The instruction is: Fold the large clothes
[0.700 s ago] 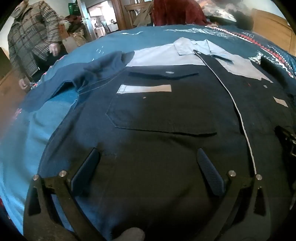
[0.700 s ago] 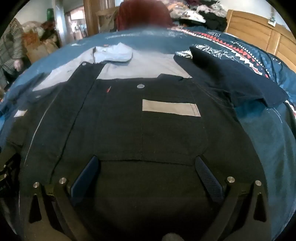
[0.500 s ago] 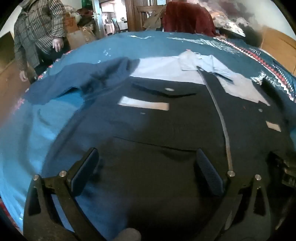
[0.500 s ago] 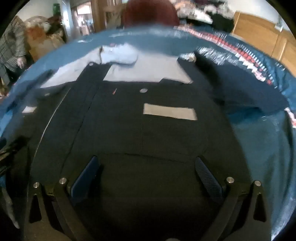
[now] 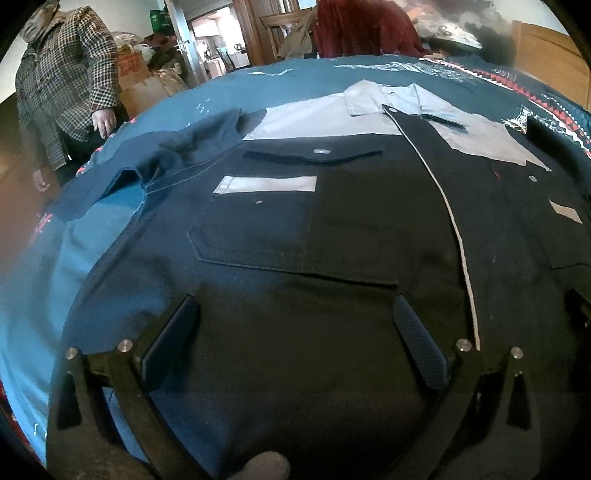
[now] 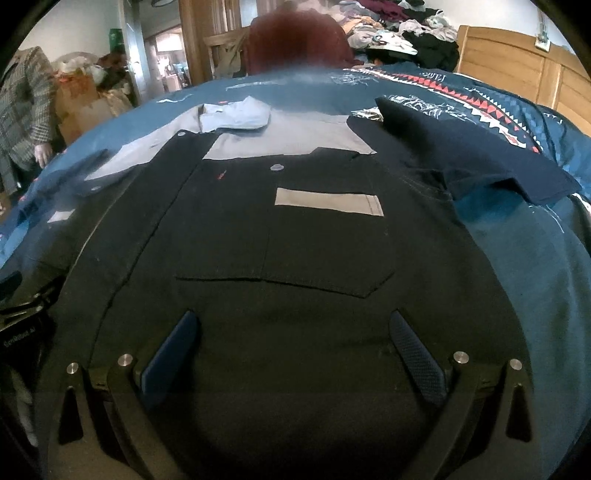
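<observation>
Risk first: dark navy work jacket with pale grey yoke and collar [image 5: 332, 229] spread front-up across the bed with a blue patterned cover [image 5: 280, 77], hem toward the near edge, collar toward the far edge. Left hand-held gripper [image 5: 295, 328] low over the hem area, jaws wide apart, nothing between them; right hand-held gripper [image 6: 295, 339] likewise spread and empty over the other front panel. Likely to pinch only the top layer of heavy cloth, leaving the back panel behind and the fold crooked. Uneven lift from the two sides could skew the white-edged front placket [image 5: 458, 236] and bunch the chest pockets. Short sleeves lying out sideways, the left one [image 5: 177, 147] rumpled, the right one [image 6: 472, 155] flat toward the bed's right edge; untucked, apt to drag and spoil the fold. Beyond the far edge: person in a checked coat [image 5: 62, 85], red garment over a chair [image 5: 362, 29], heap of clothes [image 6: 406, 33], wooden headboard [image 6: 517, 62]. Nothing lying on the jacket itself.
</observation>
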### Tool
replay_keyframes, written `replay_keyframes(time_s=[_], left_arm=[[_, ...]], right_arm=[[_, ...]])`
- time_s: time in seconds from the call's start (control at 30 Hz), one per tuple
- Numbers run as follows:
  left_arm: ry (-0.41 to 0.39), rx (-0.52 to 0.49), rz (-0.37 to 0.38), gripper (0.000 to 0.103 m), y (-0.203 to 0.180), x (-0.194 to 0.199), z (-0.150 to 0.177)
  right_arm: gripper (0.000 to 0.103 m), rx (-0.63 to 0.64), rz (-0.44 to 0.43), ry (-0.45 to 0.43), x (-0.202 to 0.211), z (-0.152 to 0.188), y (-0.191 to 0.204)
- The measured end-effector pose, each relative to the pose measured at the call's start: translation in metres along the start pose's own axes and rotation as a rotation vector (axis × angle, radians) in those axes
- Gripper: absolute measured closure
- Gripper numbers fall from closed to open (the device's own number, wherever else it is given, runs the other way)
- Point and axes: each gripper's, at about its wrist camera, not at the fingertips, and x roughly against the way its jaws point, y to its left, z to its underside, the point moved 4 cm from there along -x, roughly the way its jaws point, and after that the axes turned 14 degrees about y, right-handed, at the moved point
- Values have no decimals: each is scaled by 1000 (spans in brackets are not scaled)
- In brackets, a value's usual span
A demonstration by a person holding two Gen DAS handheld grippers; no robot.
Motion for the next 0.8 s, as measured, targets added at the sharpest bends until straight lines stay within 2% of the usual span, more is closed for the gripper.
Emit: replay_keyframes(time_s=[0.07,0.8], left_arm=[[-1,3,8,0,1,1,1],[2,21,33,0,0,1,3]], right_arm=[[0,14,21,12,3,-2,0],[0,0,-21,31,3,-1,-2]])
